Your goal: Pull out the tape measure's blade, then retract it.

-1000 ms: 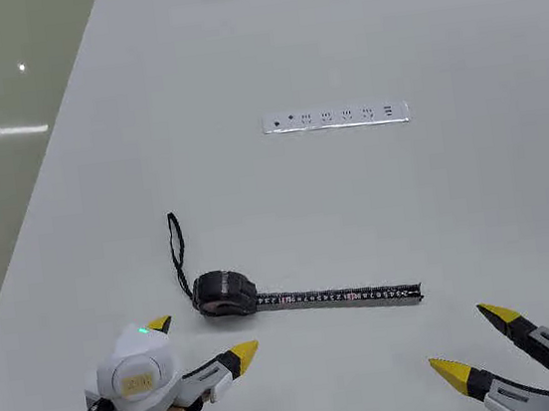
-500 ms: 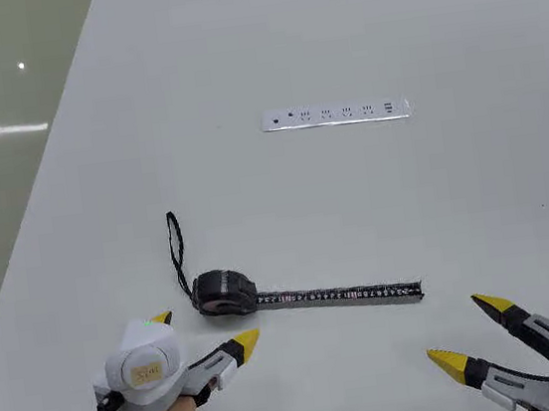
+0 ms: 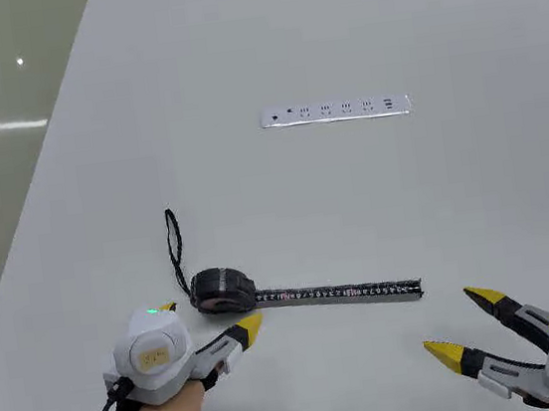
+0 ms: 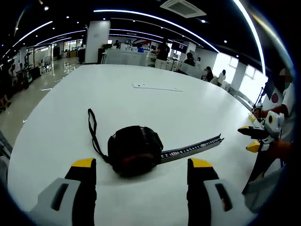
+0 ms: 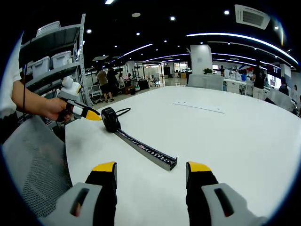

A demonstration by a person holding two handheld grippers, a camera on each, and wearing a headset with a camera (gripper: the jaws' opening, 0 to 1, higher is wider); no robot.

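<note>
While the left gripper (image 3: 210,314) and right gripper (image 3: 449,319) gape empty, one tape measure (image 3: 223,291) lies blade-out.

White table (image 3: 453,193) with tape measure (image 3: 224,292), power strip (image 3: 335,111)

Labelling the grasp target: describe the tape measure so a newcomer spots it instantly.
On the white workbench, look at the near side, in front of the flat white power strip. The tape measure is the round black case, with a black strap loop and a marked blade pulled out.
</note>
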